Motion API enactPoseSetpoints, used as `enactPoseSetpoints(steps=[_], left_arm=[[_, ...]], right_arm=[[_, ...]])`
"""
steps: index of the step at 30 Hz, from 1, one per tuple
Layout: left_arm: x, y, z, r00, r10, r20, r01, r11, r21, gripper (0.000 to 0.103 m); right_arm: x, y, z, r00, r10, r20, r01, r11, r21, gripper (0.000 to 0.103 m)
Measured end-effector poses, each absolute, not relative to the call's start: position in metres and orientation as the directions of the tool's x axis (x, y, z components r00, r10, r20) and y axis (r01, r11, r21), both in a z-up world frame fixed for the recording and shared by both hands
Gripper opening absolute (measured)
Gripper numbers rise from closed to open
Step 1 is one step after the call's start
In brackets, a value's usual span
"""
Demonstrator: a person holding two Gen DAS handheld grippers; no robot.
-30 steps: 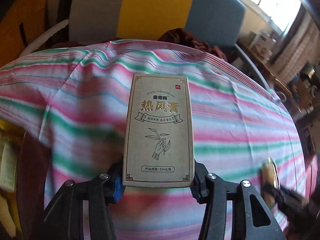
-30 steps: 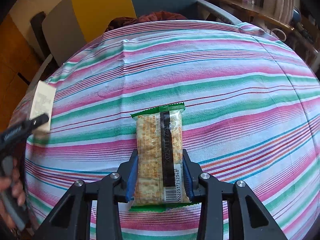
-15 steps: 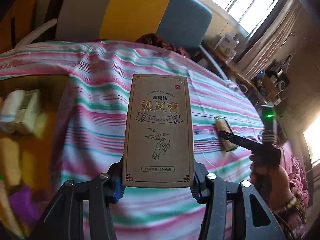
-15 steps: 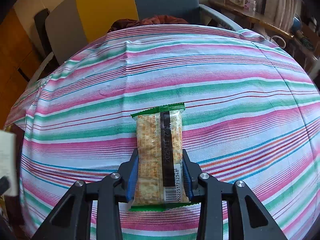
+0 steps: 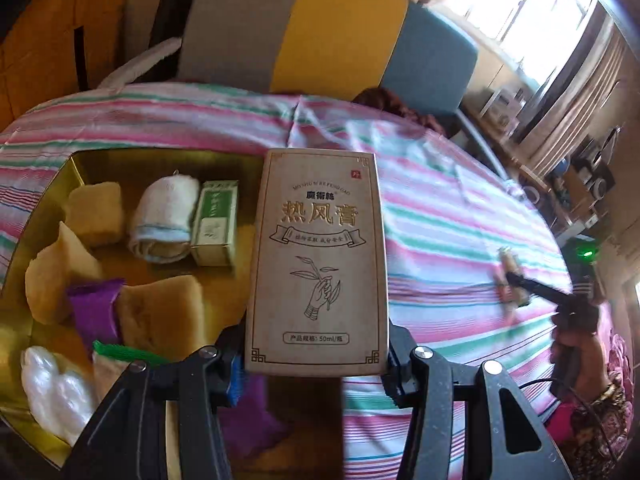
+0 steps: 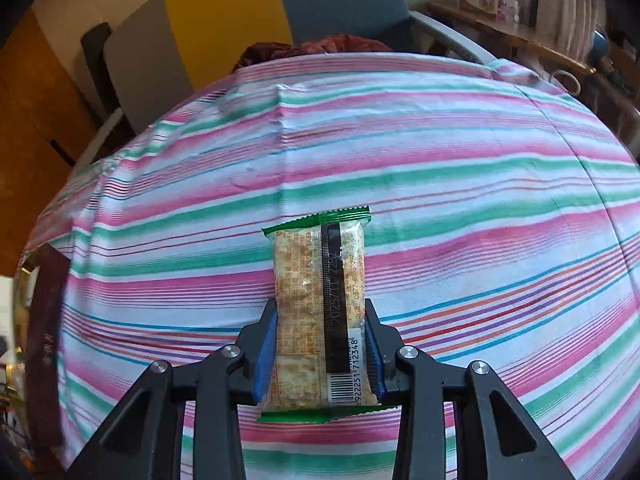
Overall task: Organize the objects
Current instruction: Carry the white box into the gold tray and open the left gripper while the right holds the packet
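- Tan carton (image 5: 318,260): upright, printed in gold with Chinese characters and a hand holding a sprig; its lower edges are clamped between the pads of the left tool (image 5: 314,364), which is closed on it. It hangs above the right rim of the gold tin (image 5: 76,160).
- Gold tin: sits at 9 o'clock from the carton. Inside it lie a rolled white towel (image 5: 164,216), a small green-and-white box (image 5: 214,222) just right of the towel, several yellow sponge-like blocks (image 5: 160,312), a purple wrapper (image 5: 96,304) and a pearly white packet (image 5: 52,392) at 7 o'clock.
- Cracker packet (image 6: 320,308): clear wrap with green crimped ends, barcode toward the camera; the right tool (image 6: 318,352) is closed on its lower half, blue pads pressing both long sides.
- Right tool in the left wrist view (image 5: 520,284): seen at 3 o'clock from the carton, blurred, holding the packet over the cloth.
- Striped cloth (image 6: 440,184): pink, green and white, covers the worktop beneath both tools.
- Chair (image 6: 224,20): grey, yellow and blue panels, at 12 o'clock beyond the cloth.
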State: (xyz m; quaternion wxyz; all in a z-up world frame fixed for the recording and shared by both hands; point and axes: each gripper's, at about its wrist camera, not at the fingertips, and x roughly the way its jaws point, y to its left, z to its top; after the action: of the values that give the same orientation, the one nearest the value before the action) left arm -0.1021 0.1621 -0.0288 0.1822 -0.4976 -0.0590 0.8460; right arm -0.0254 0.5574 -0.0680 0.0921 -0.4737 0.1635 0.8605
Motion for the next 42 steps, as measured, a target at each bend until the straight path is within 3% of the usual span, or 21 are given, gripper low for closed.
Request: enactPoseSetpoints(steps=[8,15,20,23,29,38,42], left_arm=[[-0.135,0.166,-0.057,-0.378,0.262,-0.888,-0.236,-0.955,-0.181,0.052],[-0.159,0.171,-0.072,-0.319,0.261,-0.911,-0.217,-0.956,-0.198,0.052],[-0.163,0.167,-0.069,-0.357,0.293,-0.887,-0.162,-0.954,-0.250,0.053],[-0.158,0.160,-0.060,-0.398,0.335,-0.854,-0.153,-0.942,-0.299,0.060],[-0.131,0.138,-0.037,-0.486,0.373,-0.790,-0.162,-0.927,-0.338,0.060],[-0.092,0.112,-0.043,-0.433,0.419,-0.798,-0.187,-0.908,-0.375,0.060],[-0.074,0.101,-0.039,-0.466,0.402,-0.788,-0.205,-0.916,-0.346,0.060]], right_arm=[[-0.029,0.538,-0.057,-0.591,-0.022,-0.806,-0.234,-0.952,0.197,0.038],[-0.031,0.541,-0.059,-0.590,-0.031,-0.807,-0.235,-0.949,0.208,0.038],[-0.031,0.541,-0.060,-0.592,-0.028,-0.805,-0.233,-0.951,0.205,0.038],[-0.031,0.541,-0.060,-0.598,-0.028,-0.801,-0.230,-0.952,0.205,0.038],[-0.031,0.539,-0.055,-0.627,-0.034,-0.778,-0.214,-0.953,0.214,0.038],[-0.031,0.516,-0.037,-0.711,-0.025,-0.703,-0.120,-0.980,0.157,0.038],[-0.036,0.487,-0.026,-0.702,-0.109,-0.704,-0.051,-0.978,0.202,0.038]])
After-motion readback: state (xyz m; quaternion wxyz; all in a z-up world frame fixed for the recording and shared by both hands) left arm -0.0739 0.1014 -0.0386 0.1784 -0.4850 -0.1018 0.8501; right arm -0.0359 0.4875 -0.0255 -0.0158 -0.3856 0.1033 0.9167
